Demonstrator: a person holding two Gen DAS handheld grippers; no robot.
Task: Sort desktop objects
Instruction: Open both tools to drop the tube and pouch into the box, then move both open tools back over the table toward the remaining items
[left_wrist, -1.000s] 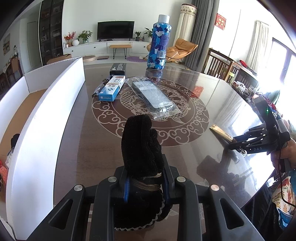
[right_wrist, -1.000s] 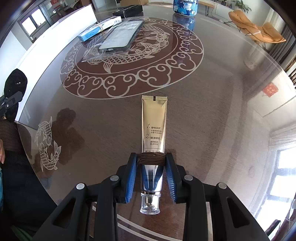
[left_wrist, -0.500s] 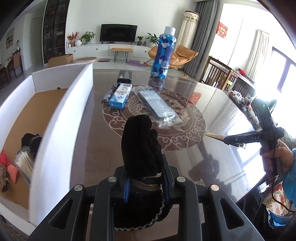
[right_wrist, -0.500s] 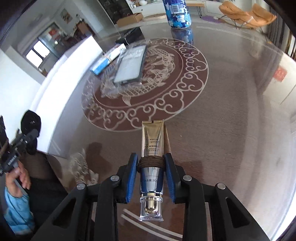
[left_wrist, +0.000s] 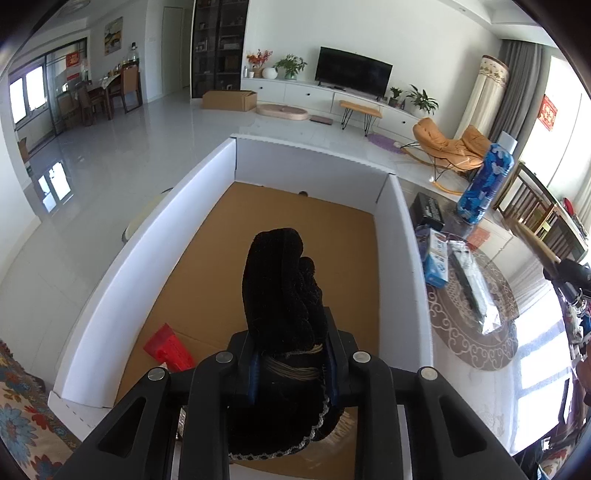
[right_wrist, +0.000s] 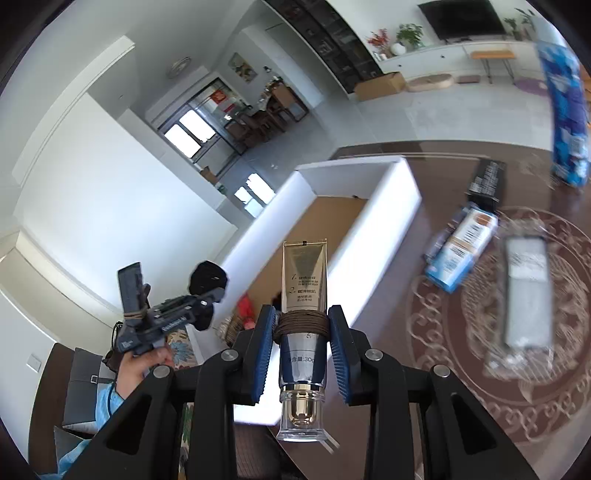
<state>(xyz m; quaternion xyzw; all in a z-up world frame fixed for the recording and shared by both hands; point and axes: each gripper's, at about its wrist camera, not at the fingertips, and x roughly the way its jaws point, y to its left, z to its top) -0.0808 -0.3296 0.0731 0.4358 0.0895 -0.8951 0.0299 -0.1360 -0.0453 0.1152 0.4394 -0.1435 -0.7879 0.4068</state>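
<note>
**Black glove over the box, gold tube aloft**

Black knit fabric fills the left claw (left_wrist: 291, 363) — a glove (left_wrist: 282, 295) pinched between its blue pads, held above the brown cardboard floor of the white-walled box (left_wrist: 402, 266). A red packet (left_wrist: 168, 347) lies in the box's near left corner. The right claw (right_wrist: 301, 341) is clamped on a gold cosmetic tube (right_wrist: 303, 280), clear cap toward the camera, raised over the near edge of the dark patterned table (right_wrist: 399, 317) just right of the box. Further right on the table lie a blue-and-white carton (right_wrist: 461, 254), a plastic-wrapped flat item (right_wrist: 526, 295) and a black box (right_wrist: 485, 181) — and a tall blue patterned bottle (right_wrist: 565, 103) stands at the far side.
</note>
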